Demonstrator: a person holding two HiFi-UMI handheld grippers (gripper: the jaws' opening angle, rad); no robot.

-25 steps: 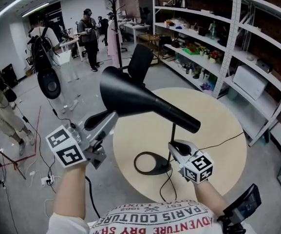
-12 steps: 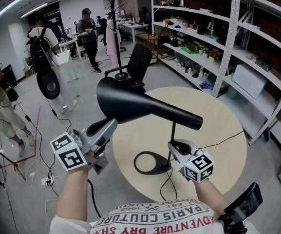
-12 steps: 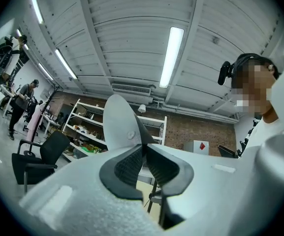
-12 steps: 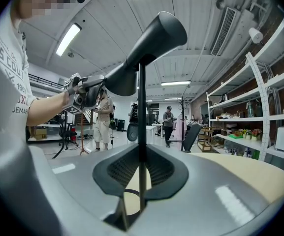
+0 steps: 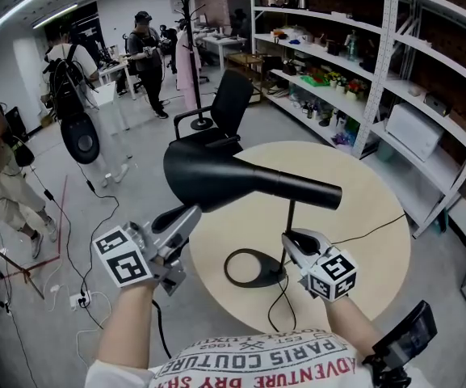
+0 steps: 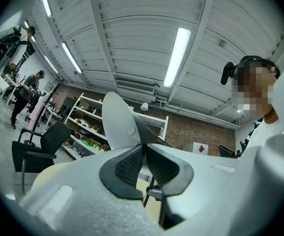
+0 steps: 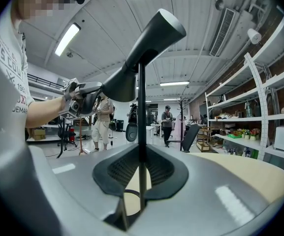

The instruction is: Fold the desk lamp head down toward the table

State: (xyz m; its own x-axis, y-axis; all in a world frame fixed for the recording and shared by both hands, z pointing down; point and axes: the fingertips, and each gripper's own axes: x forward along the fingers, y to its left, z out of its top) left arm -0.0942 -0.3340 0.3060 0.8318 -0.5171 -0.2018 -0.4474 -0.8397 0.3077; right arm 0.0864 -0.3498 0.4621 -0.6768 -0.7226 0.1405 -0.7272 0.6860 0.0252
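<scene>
Black lamp head (image 5: 216,180) tight between left gripper (image 5: 192,214) fingers (image 6: 127,166) — stem (image 5: 289,215) tight between right gripper (image 5: 291,242) fingers

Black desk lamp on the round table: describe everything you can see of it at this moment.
The matte black desk lamp has a long cone-shaped head flaring to a wide shade, a thin upright pole and a flat ring base resting on the round beige table. The head lies nearly level, shade end toward the person's left. The left gripper is shut on the shade's rim; the right gripper is shut on the pole. A dark cord trails from the base off the table edge.
</scene>
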